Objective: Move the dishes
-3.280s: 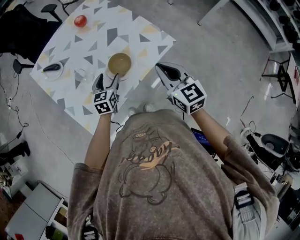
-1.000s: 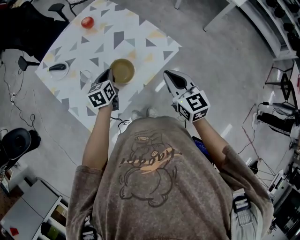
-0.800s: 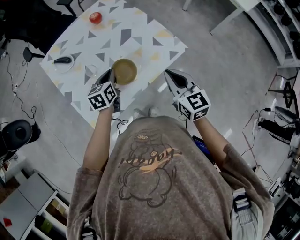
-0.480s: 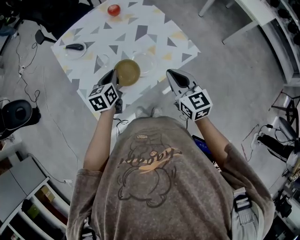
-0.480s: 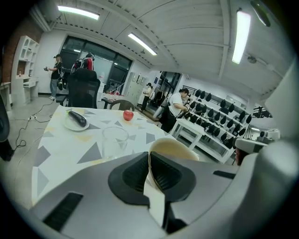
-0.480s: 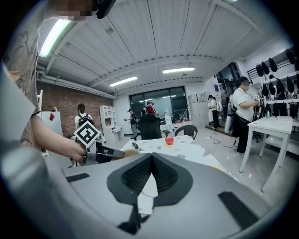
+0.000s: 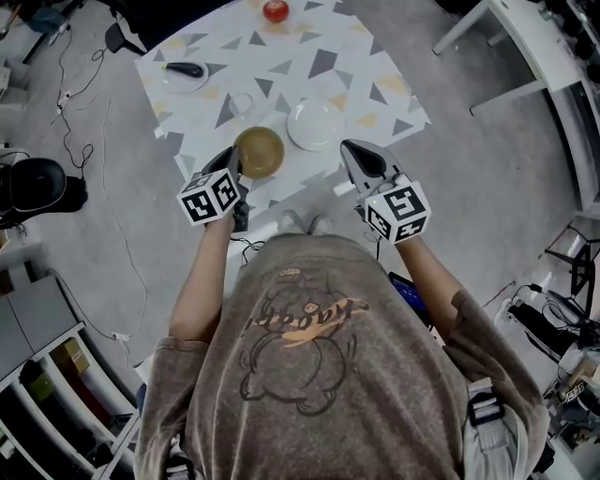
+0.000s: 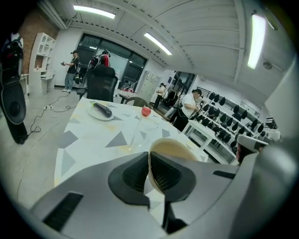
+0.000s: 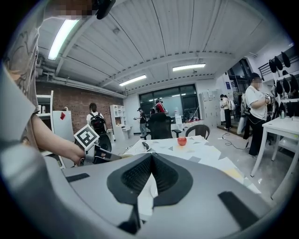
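Note:
My left gripper [image 7: 232, 163] is shut on the near rim of a tan bowl [image 7: 260, 152], which hangs just over the near edge of the patterned table [image 7: 309, 66]. In the left gripper view the bowl's rim [image 8: 170, 148] is pinched between the jaws of the left gripper [image 8: 148, 161]. A bare white plate [image 7: 315, 124] lies to the right of the bowl. My right gripper [image 7: 352, 151] hovers off the table's near right edge, shut with nothing in it. Its jaws meet at the tips in the right gripper view [image 9: 152, 156].
Further back on the table are a clear glass [image 7: 242, 101], a small plate with a dark object [image 7: 185, 71] and a red apple [image 7: 276, 11]. A black chair [image 7: 37, 183] and cables sit at left, a white table [image 7: 525, 28] at right. People stand in the background.
The left gripper has carried the bowl off the white plate toward the left, so the plate now shows bare. The right gripper has drifted slightly; the head view has shifted over the table.

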The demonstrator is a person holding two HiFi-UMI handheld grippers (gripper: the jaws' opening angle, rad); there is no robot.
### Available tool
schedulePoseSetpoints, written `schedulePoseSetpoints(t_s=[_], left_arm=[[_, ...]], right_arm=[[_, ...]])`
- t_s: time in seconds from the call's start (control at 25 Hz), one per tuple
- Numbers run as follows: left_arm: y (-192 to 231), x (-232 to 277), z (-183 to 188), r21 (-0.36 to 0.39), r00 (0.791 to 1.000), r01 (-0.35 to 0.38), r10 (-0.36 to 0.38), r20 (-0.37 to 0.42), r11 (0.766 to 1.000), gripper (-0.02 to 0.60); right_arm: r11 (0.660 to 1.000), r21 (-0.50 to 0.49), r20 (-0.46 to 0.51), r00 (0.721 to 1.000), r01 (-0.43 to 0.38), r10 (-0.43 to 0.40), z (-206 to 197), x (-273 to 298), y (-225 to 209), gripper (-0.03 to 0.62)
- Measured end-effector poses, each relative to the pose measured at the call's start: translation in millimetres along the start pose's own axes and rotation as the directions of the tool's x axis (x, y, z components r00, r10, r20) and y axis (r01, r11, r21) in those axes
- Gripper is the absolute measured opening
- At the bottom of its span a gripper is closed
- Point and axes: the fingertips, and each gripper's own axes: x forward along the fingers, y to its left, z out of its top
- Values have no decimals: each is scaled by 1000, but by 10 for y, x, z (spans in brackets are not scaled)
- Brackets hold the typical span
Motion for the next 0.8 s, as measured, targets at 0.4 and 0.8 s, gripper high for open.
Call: schedulePoseSetpoints(t_s=[0.4,0.8], left_arm=[[445,109,-427,-75,993,-100,95,-76,992,29],[569,209,-620,-82,984,-144,134,-117,986,30]], right_arm=[[1000,8,-6,1000,12,-11,5,45,-4,3],[999,18,-19,999,34,-33,-17,25,-56,3]])
